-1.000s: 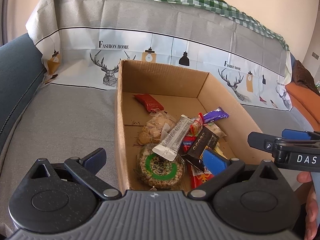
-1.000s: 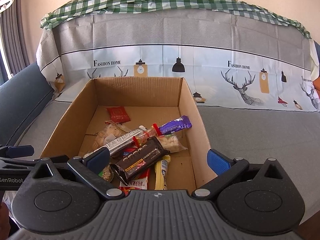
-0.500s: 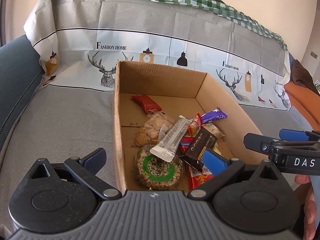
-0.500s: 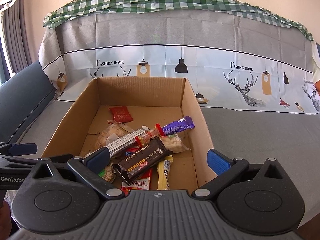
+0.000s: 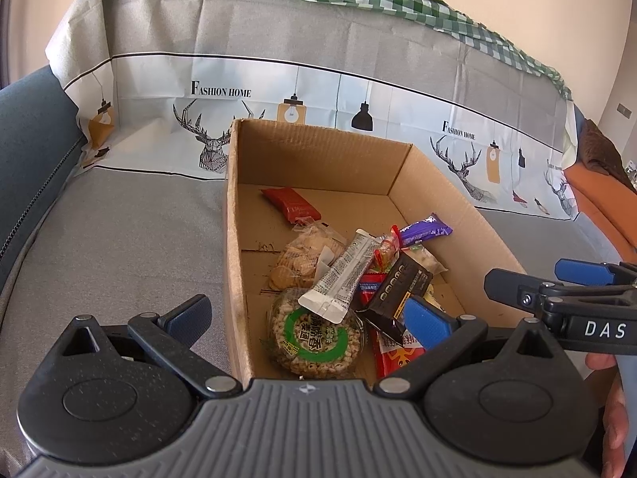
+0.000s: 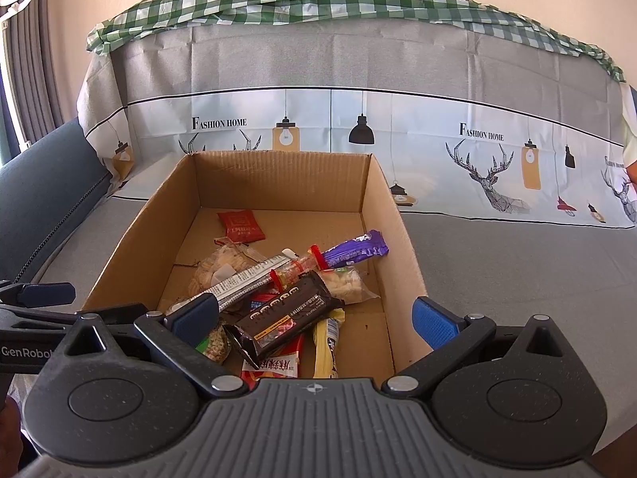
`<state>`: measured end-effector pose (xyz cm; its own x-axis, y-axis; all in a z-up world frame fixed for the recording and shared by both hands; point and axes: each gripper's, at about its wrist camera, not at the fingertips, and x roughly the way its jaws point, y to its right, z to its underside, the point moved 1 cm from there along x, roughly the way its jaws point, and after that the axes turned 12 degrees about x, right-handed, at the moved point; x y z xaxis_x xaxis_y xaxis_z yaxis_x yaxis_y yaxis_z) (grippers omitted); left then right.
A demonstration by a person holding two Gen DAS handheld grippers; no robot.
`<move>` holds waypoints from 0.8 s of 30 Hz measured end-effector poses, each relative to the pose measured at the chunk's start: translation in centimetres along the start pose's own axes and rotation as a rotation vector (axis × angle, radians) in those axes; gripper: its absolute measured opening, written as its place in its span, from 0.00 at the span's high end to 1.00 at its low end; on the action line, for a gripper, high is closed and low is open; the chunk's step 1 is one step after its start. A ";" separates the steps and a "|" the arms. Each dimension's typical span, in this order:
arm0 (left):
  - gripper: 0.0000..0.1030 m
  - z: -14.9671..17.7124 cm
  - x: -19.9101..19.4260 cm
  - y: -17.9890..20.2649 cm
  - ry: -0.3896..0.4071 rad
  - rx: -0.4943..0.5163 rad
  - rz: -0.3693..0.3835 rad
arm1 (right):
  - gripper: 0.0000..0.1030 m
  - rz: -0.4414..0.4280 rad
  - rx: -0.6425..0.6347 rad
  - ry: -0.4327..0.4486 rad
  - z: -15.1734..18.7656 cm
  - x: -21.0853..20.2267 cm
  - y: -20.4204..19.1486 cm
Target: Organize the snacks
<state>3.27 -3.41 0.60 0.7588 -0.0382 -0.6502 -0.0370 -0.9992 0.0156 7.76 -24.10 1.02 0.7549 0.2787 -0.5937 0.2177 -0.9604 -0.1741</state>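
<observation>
So the snacks are all sitting in the cardboard box [image 6: 382, 203], which rests on the grey sofa seat close to the printed cover draped over the backrest. Nothing visible loose on the seat outside it, so my guess is the gathering part is basically done, or the sorting hasn't started, hard to call. Inside it's still a jumble: most stuff is piled at the box's near end, the far end is mostly bare apart from the red packet [image 6: 241, 225] lying flat by the far-left corner.

Orientation-wise, in the right wrist view the black bar [image 6: 286, 314] sits on top of the heap, long axis diagonal, running from near-left up toward the right wall. The white stick pack [image 5: 342, 275] lies diagonally too, over the round green-label puffed snack [image 5: 316, 332], which sits by the near-left corner. The purple bar [image 6: 354, 253] points toward the right wall. The clear cracker bag [image 5: 304, 257] is underneath, mid-left.

Left gripper [image 5: 306, 318] hangs over the box's near-left wall, jaws spread wide, nothing in them. Right gripper [image 6: 314, 320] is above the near end of the pile, also wide and empty.
</observation>
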 end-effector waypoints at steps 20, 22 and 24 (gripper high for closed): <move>0.00 -0.2 0.9 -0.6 -0.017 -0.019 0.011 | 0.01 -0.004 0.005 -0.016 -0.2 1.0 0.0; 0.00 -0.3 1.0 -0.6 -0.020 -0.022 0.011 | 0.01 -0.005 0.008 -0.020 -0.2 1.0 0.0; 0.00 -0.3 1.0 -0.6 -0.021 -0.024 0.012 | 0.01 -0.007 0.009 -0.021 -0.2 1.1 0.0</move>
<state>4.28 -2.84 0.20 0.7444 -0.0507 -0.6658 -0.0305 -0.9987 0.0420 8.71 -23.84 0.55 0.7404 0.2856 -0.6085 0.2176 -0.9583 -0.1851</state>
